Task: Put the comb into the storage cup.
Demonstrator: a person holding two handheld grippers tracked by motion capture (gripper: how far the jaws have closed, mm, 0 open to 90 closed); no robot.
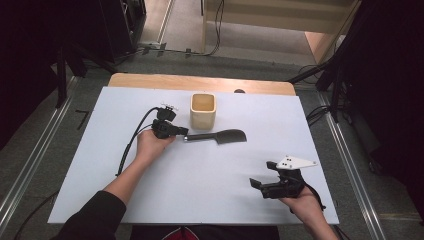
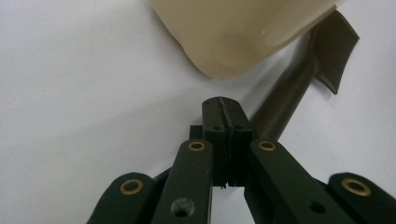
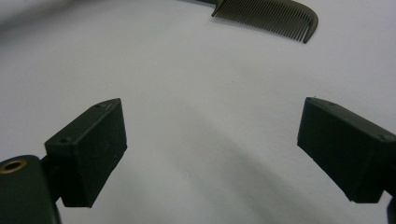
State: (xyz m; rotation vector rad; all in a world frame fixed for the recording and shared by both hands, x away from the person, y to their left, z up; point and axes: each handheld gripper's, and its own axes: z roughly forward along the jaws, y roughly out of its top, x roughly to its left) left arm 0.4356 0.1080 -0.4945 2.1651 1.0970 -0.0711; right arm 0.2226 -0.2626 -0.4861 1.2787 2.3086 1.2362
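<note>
The dark comb [image 1: 220, 136] lay flat on the white tabletop [image 1: 200, 190] just near of the beige cup [image 1: 203, 111], its handle end beside the clenched left tool [image 1: 183, 135], whose jaws met with nothing visibly between them, while the right tool [image 1: 256, 184] rested released at the near right.
</note>
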